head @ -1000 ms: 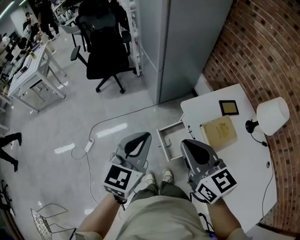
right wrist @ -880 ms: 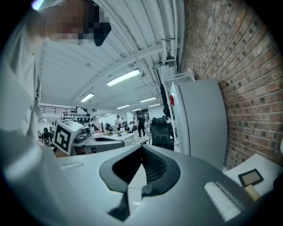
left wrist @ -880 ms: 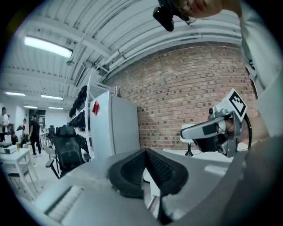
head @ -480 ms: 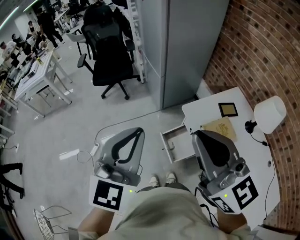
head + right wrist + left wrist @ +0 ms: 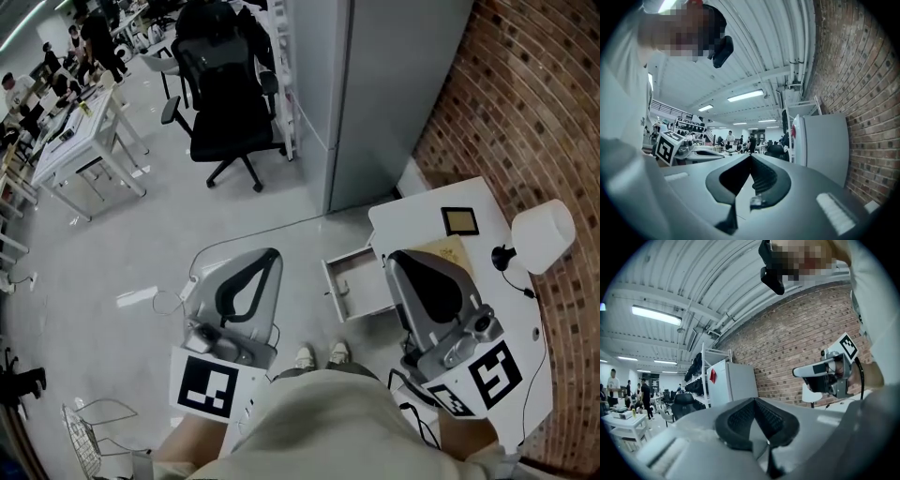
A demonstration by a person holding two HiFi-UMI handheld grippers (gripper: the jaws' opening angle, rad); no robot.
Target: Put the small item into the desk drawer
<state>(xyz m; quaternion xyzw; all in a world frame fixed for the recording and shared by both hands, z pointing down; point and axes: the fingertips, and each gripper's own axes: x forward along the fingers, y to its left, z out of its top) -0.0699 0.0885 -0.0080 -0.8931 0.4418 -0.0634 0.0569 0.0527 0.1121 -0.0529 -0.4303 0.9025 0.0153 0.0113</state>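
Note:
The white desk (image 5: 506, 309) stands at the right in the head view, with its drawer (image 5: 364, 284) pulled open toward the floor side. A small square black-framed item (image 5: 459, 221) lies on the desk's far end, beside a tan book (image 5: 448, 251). My left gripper (image 5: 270, 253) is held high over the floor, left of the drawer, its jaws closed together and empty. My right gripper (image 5: 394, 258) hovers over the desk's near edge by the drawer, also shut and empty. Both gripper views look level across the room: left gripper (image 5: 753, 401), right gripper (image 5: 750, 157).
A white lamp (image 5: 542, 234) stands on the desk against the brick wall (image 5: 525, 103). A grey cabinet (image 5: 375, 84) rises behind the desk. A black office chair (image 5: 225, 103) and a white table (image 5: 80, 141) are further off. A cable (image 5: 202, 258) trails on the floor.
Both grippers have risen toward the head camera and look larger. The left one has shifted left, the right one now covers more of the tan book. Both stay shut.

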